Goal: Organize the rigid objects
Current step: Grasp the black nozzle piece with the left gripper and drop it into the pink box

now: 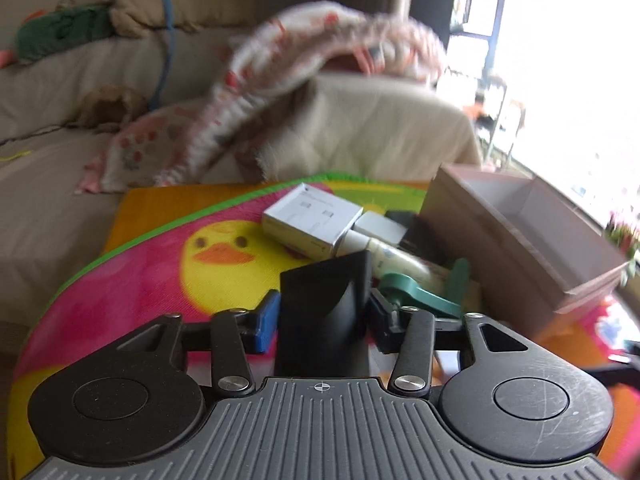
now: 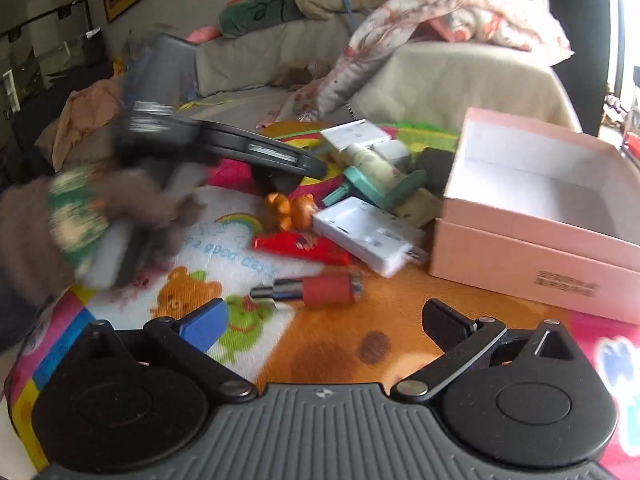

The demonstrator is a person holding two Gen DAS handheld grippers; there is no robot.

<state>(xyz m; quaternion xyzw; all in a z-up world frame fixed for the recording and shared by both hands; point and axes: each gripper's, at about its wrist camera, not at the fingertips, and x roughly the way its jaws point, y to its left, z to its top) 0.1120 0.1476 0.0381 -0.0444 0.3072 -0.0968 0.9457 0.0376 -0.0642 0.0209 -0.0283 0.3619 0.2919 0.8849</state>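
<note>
My left gripper (image 1: 322,314) is shut on a black block (image 1: 324,300) and holds it above the colourful play mat (image 1: 160,272). In the right wrist view the left gripper (image 2: 276,176) hangs over the pile at mid-left, blurred. My right gripper (image 2: 324,320) is open and empty, low over the mat, just behind a red-and-silver cylinder (image 2: 316,290). An open pink box (image 2: 536,208) stands at the right, empty inside; it also shows in the left wrist view (image 1: 516,236). The pile holds white boxes (image 1: 312,220), a cream bottle (image 2: 370,162) and a green tool (image 1: 424,294).
A red flat pack (image 2: 300,249), an orange bear figure (image 2: 290,209) and a white adapter (image 2: 370,236) lie on the mat between my right gripper and the pile. A beige sofa (image 2: 452,76) with a patterned blanket (image 1: 288,64) stands behind the mat.
</note>
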